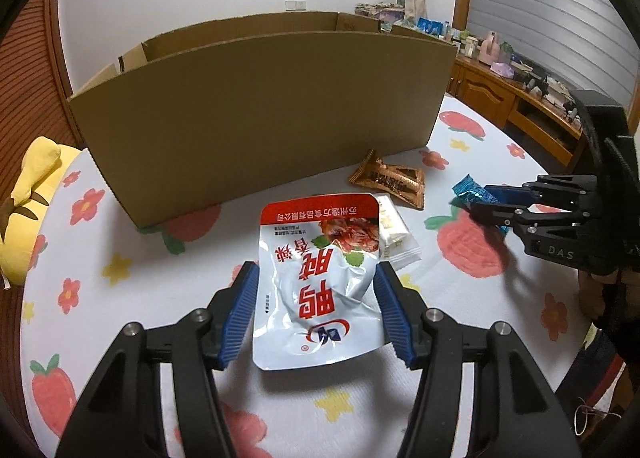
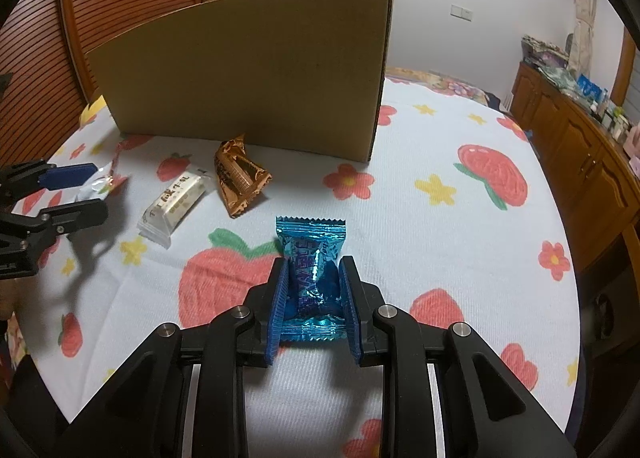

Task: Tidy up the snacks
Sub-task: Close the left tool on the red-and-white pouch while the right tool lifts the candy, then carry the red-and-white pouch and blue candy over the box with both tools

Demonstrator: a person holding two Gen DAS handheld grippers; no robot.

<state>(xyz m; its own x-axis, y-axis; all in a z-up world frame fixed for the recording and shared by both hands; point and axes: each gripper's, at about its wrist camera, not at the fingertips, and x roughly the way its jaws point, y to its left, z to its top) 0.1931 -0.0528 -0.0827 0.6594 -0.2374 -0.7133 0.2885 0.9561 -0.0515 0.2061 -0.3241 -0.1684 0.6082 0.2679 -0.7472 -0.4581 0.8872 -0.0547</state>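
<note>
My left gripper [image 1: 316, 278] is shut on a white and red snack pouch [image 1: 320, 282], its blue pads pressed on both sides. It holds the pouch just above the bed. My right gripper [image 2: 314, 270] is shut on a blue foil candy packet [image 2: 312, 270], which also shows in the left wrist view [image 1: 466, 192]. A brown foil snack [image 2: 240, 178] and a white wrapped bar [image 2: 174, 204] lie on the bedsheet in front of an open cardboard box [image 1: 256, 110]. The box also stands in the right wrist view [image 2: 240, 70].
The bed has a white sheet [image 2: 420, 218] printed with strawberries and flowers. A yellow plush toy [image 1: 28, 210] lies at the left beside the box. A wooden cabinet [image 2: 580, 150] with clutter runs along the right wall.
</note>
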